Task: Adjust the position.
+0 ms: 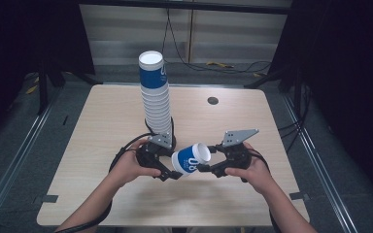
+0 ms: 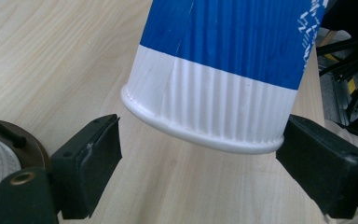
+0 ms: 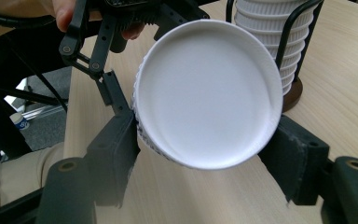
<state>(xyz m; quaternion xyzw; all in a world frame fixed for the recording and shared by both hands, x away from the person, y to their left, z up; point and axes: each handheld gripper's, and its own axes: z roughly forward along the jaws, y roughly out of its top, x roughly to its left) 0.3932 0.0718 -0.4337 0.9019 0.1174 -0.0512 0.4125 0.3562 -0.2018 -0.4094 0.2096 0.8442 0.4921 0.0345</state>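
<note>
Currently, with the right gripper (image 1: 205, 168) clenched on the rim end of the paper cup (image 1: 190, 159) above the tabletop (image 1: 97, 121), back the released left gripper (image 1: 171, 174) straight off the cup's base.

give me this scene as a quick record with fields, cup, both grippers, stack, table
cup: blue and white paper cup, on its side above the table, between the two grippers
right gripper: pads press on the cup at its open end
left gripper: jaws apart at the cup's base, left pad clear of it
stack: tall stack of cups in a wire holder
table: light wood
</note>
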